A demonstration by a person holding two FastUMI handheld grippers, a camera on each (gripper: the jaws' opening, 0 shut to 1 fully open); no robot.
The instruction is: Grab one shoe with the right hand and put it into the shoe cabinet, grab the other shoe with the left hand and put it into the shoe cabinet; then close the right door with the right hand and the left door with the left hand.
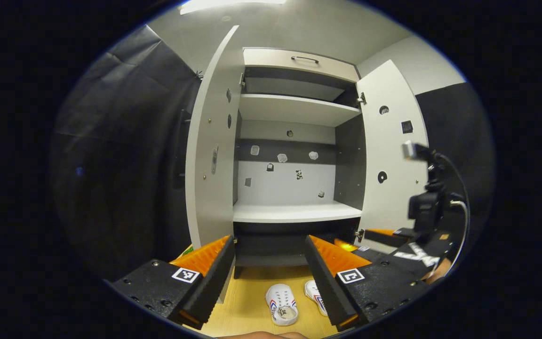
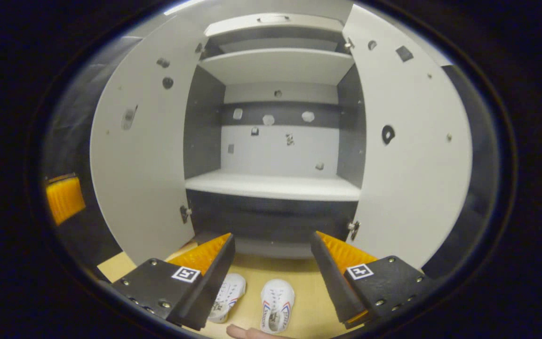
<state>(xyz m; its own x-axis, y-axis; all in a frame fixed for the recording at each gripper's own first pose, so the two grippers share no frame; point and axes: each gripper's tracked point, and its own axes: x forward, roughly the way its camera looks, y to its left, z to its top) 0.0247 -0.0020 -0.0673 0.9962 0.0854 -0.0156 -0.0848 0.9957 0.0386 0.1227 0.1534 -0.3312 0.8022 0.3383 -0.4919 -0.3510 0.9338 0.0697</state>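
Two white shoes with red and blue stripes lie side by side on the wooden floor before the open shoe cabinet. In the left gripper view one shoe lies between my fingers and the other shoe is partly behind the right finger. My left gripper is open above them. In the right gripper view the shoes lie low between the fingers of my open right gripper. The right gripper also appears at the right of the left gripper view.
Both cabinet doors stand wide open: the left door and the right door. The shelves inside hold nothing. Black cloth walls flank the cabinet. A fingertip shows at the bottom edge.
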